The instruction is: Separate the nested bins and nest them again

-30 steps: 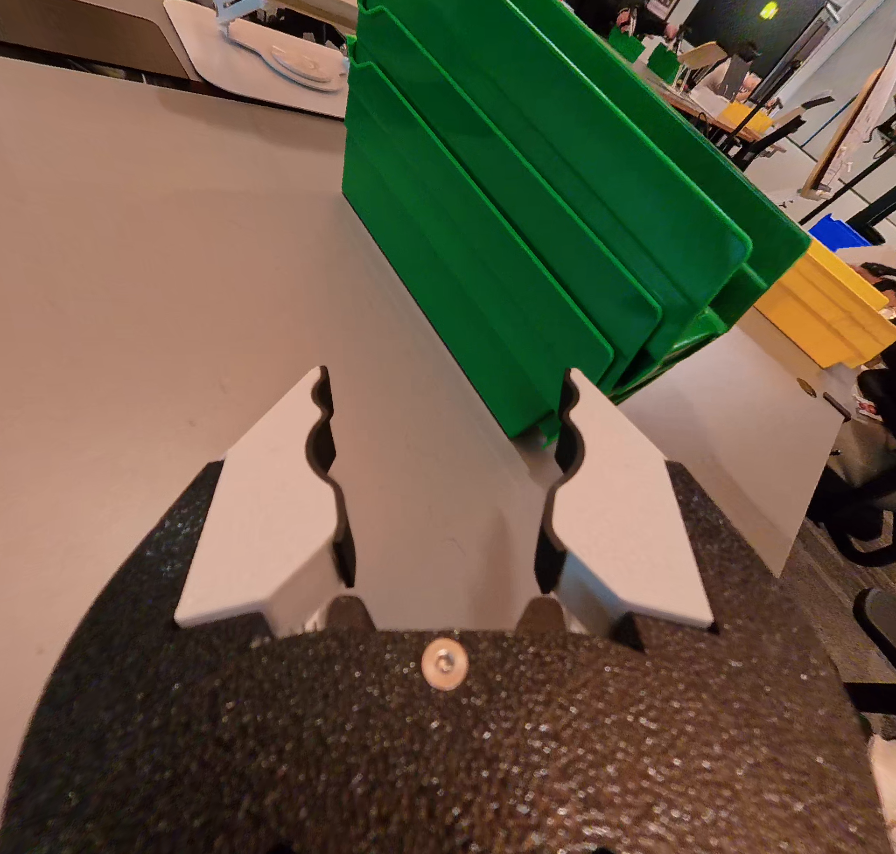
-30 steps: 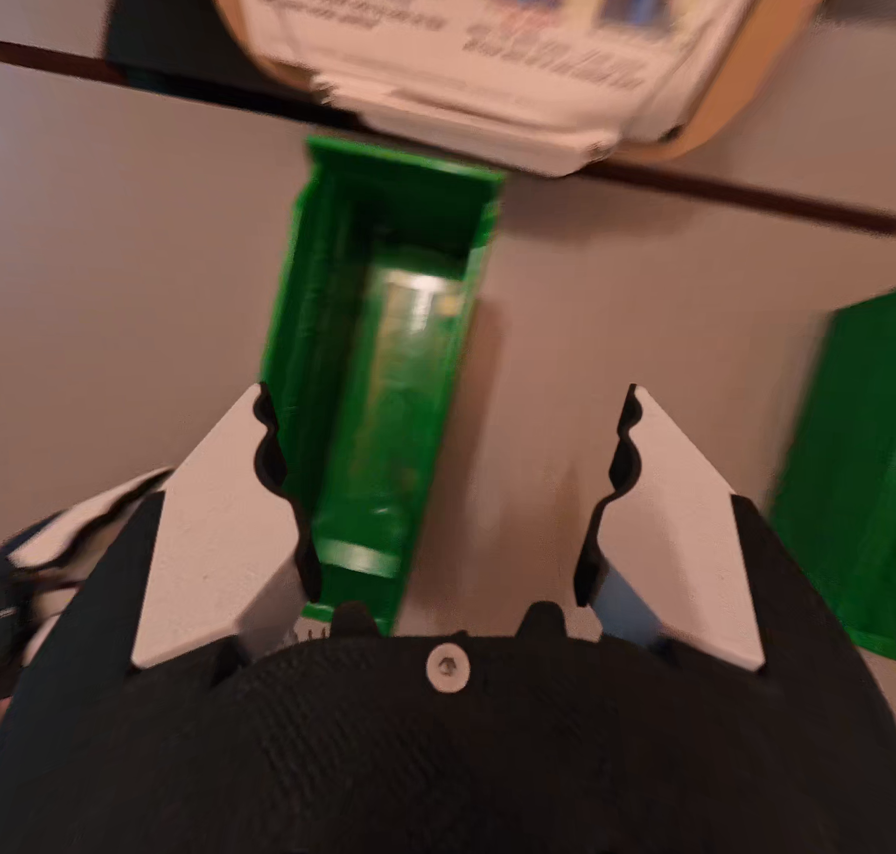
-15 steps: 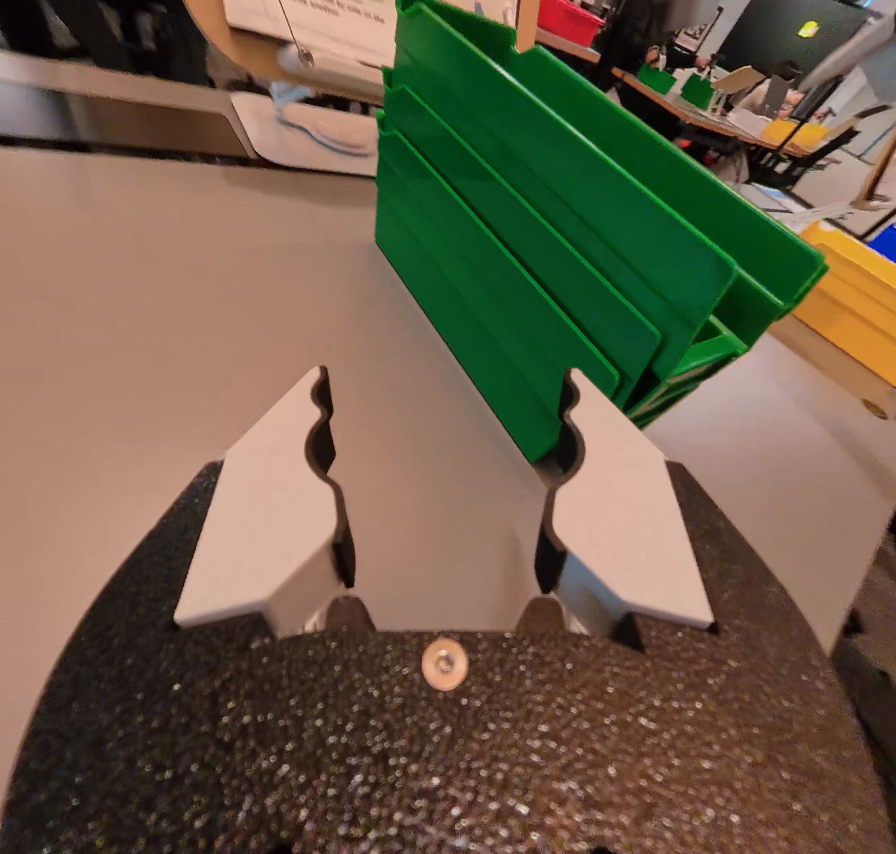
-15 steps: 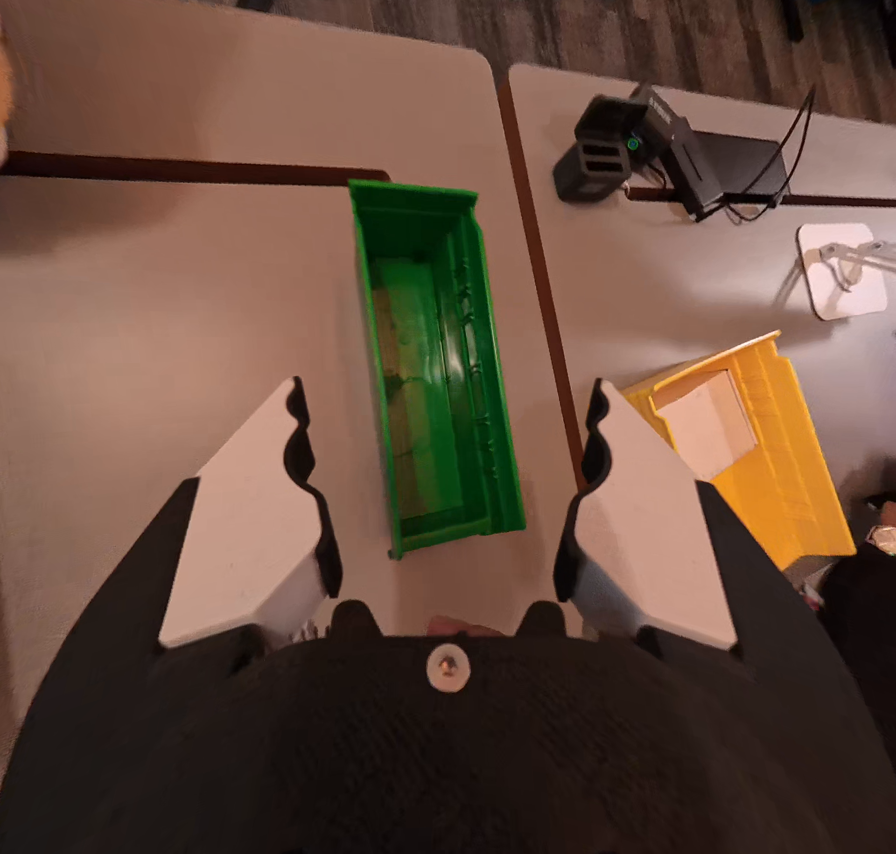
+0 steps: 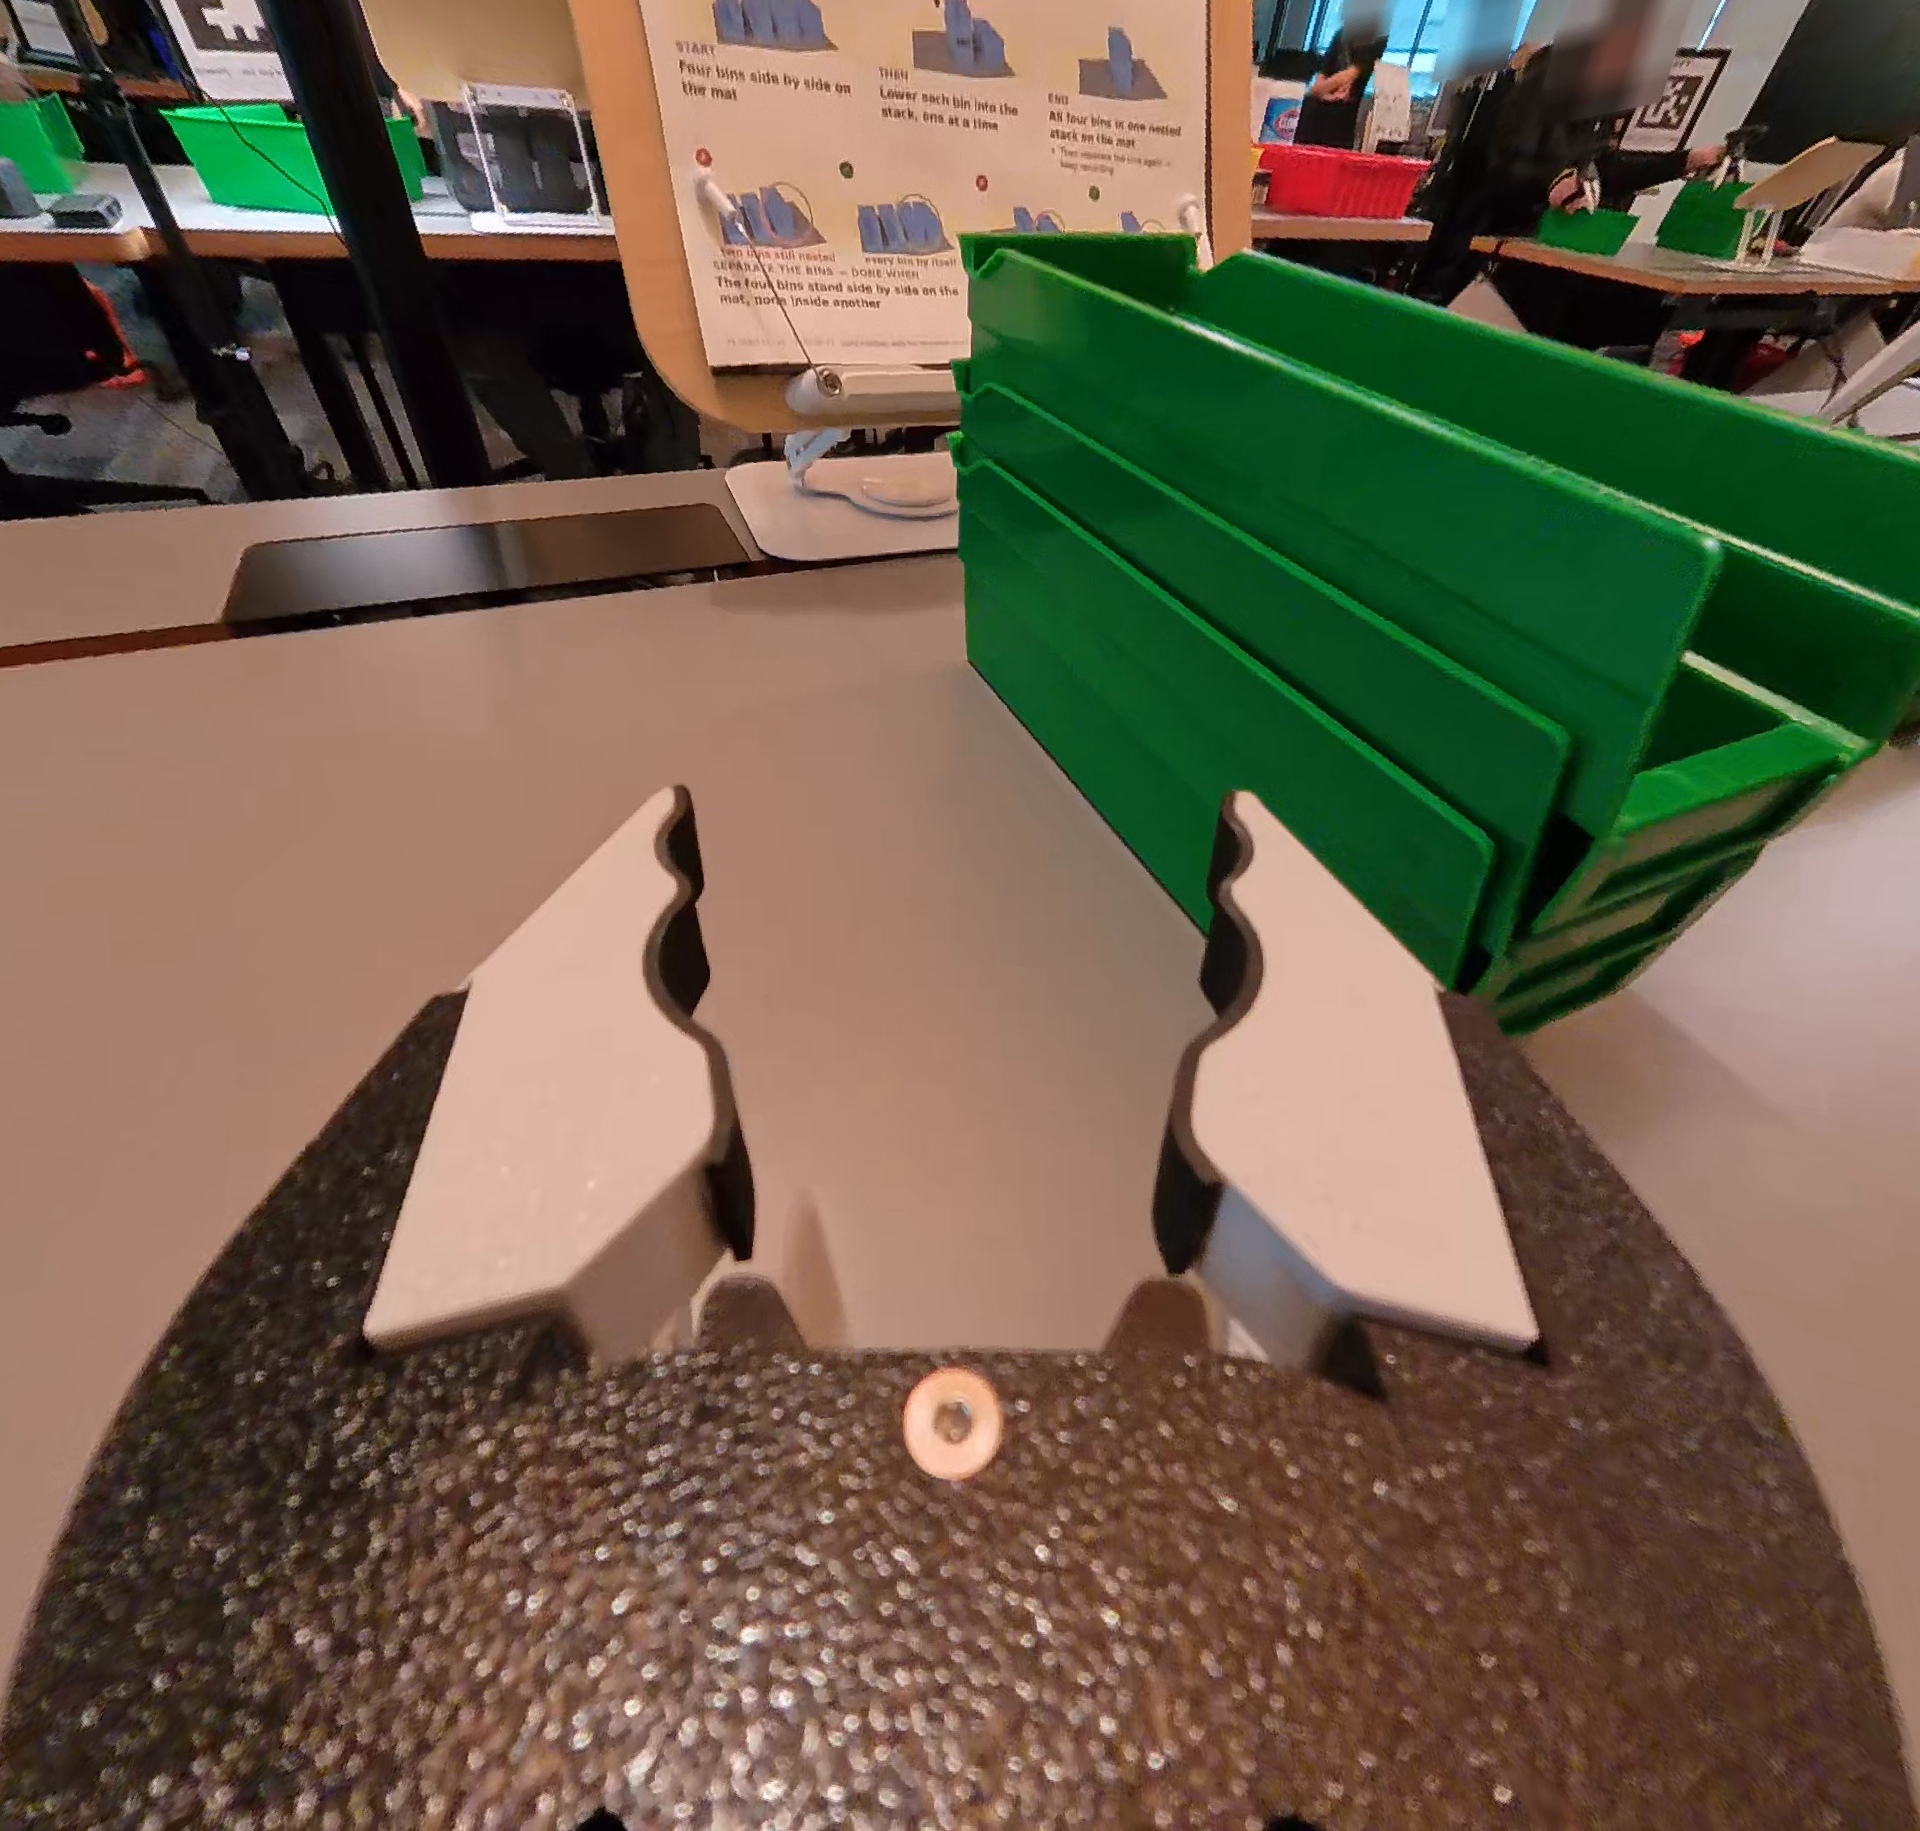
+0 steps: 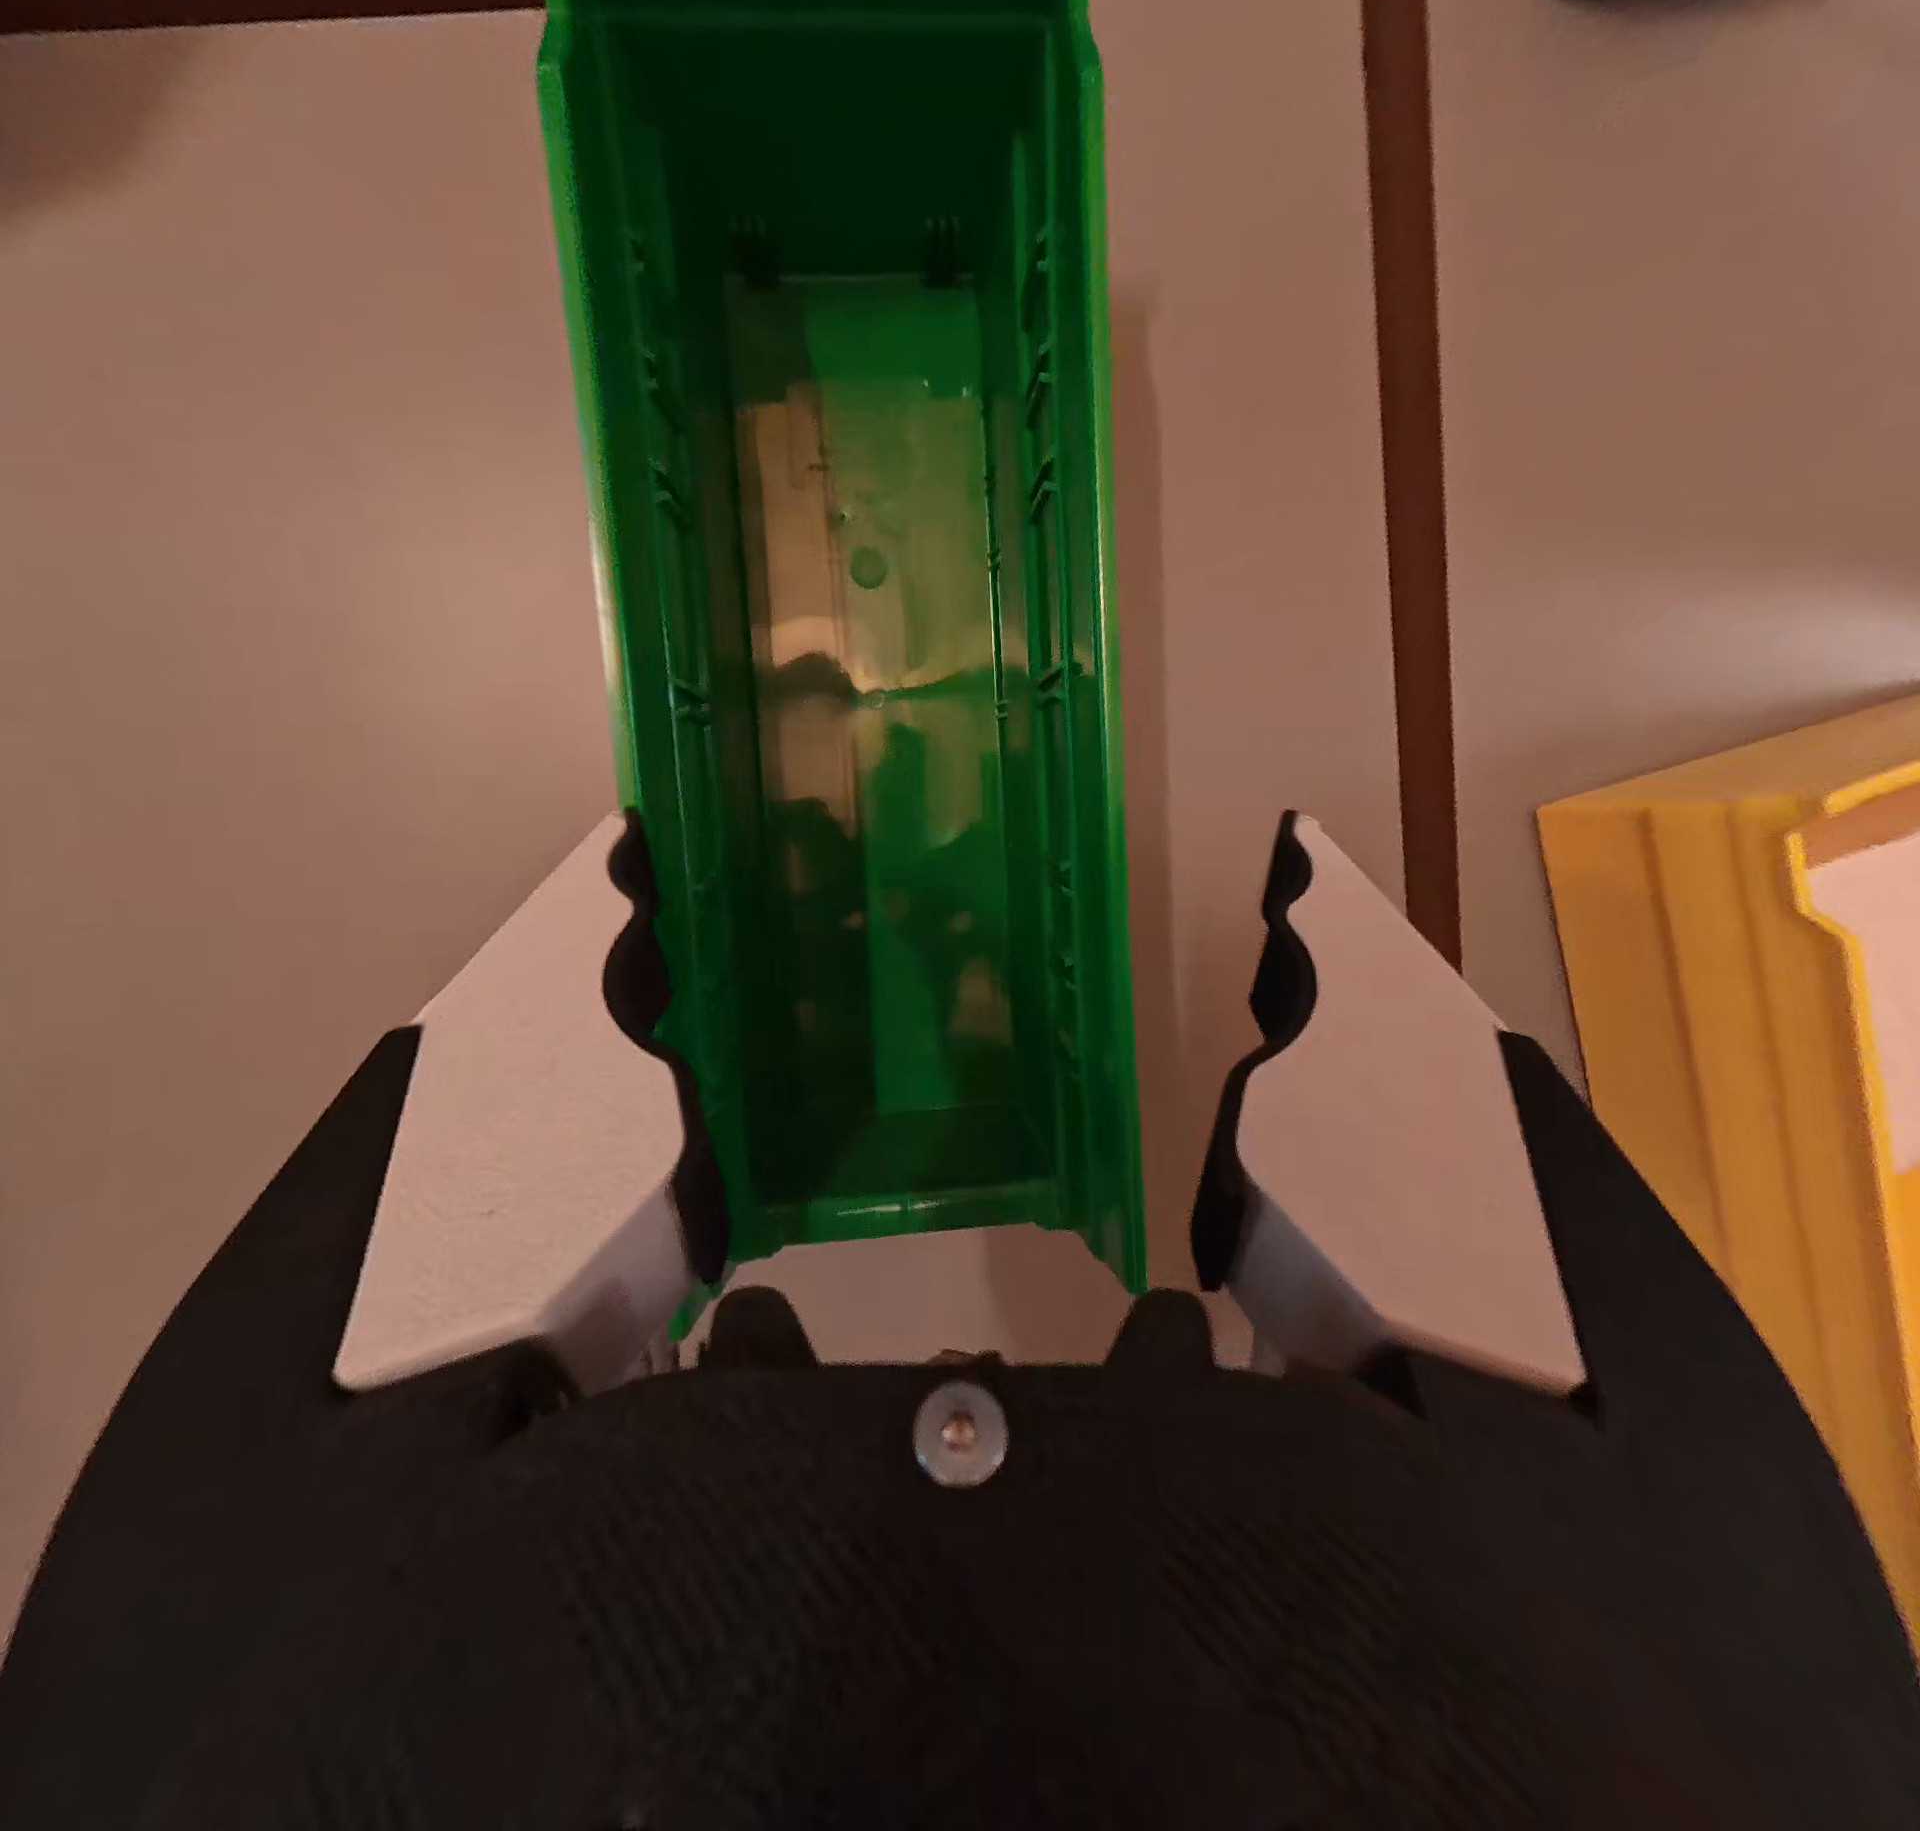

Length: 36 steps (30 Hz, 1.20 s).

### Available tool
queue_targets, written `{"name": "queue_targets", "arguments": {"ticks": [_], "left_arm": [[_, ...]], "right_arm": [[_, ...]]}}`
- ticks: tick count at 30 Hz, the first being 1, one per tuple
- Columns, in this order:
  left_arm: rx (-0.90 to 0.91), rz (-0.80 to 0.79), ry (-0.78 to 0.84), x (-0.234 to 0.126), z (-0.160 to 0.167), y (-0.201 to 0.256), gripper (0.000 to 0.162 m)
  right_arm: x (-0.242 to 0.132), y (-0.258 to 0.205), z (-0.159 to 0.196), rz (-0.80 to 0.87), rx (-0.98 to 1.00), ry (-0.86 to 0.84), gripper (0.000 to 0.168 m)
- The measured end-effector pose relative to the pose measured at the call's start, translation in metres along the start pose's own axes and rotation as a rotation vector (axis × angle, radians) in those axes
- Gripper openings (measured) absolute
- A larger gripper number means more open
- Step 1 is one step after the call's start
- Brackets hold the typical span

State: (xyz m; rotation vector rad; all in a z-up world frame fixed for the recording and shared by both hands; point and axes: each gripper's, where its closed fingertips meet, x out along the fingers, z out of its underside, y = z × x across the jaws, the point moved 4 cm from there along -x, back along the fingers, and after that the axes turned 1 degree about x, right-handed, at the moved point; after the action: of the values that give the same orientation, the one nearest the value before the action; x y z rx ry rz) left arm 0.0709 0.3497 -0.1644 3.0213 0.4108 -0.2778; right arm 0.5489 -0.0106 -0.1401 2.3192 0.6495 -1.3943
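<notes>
A stack of nested green bins (image 5: 1299, 659) stands on the grey table (image 5: 416, 794), its long side facing me in the left wrist view. My left gripper (image 5: 956, 825) is open and empty, low over the table just left of the stack; its right fingertip (image 5: 1247, 846) overlaps the stack's side. The right wrist view looks straight down into an open green bin (image 6: 862, 555). My right gripper (image 6: 958, 825) is open above the bin's near end. Its left finger (image 6: 644, 950) covers the bin's left wall; the right finger stands clear of the right wall.
An instruction board (image 5: 914, 140) on a white base (image 5: 831, 503) stands behind the stack. A yellow bin (image 6: 1714, 1002) sits right of the green bin, past a dark table seam (image 6: 1403, 431). Other tables with bins and people are farther back.
The left view has tilted up and levelled; the stack has not moved. My right gripper has dropped closer to the green bin, which now lies between its open fingers.
</notes>
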Motion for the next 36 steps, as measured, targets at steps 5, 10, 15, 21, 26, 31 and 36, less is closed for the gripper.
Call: {"name": "queue_targets", "arguments": {"ticks": [5, 10, 15, 21, 26, 31, 36], "left_arm": [[-0.016, 0.02, -0.027, 0.008, 0.011, 0.004, 0.096], [-0.024, 0.026, -0.044, 0.012, 0.018, 0.004, 0.096], [-0.06, 0.055, -0.063, 0.018, 0.025, 0.007, 0.096], [-0.049, 0.064, -0.082, 0.02, 0.029, 0.011, 0.096], [-0.055, 0.065, -0.085, 0.02, 0.03, 0.008, 0.096], [-0.065, 0.076, -0.097, 0.022, 0.033, 0.009, 0.096], [-0.052, 0.085, -0.114, 0.024, 0.035, 0.014, 0.095]], "right_arm": [[0.018, 0.0, -0.001, -0.054, 0.037, -0.055, 0.135], [0.016, -0.005, -0.007, -0.123, 0.046, -0.103, 0.136], [0.009, -0.019, -0.021, -0.211, 0.139, -0.081, 0.143], [0.032, -0.02, -0.012, -0.126, 0.077, -0.148, 0.143], [0.045, -0.019, -0.01, -0.117, 0.098, -0.159, 0.139], [0.05, -0.019, -0.015, -0.126, 0.119, -0.148, 0.127], [0.057, -0.022, -0.016, -0.097, 0.093, -0.18, 0.124]]}}
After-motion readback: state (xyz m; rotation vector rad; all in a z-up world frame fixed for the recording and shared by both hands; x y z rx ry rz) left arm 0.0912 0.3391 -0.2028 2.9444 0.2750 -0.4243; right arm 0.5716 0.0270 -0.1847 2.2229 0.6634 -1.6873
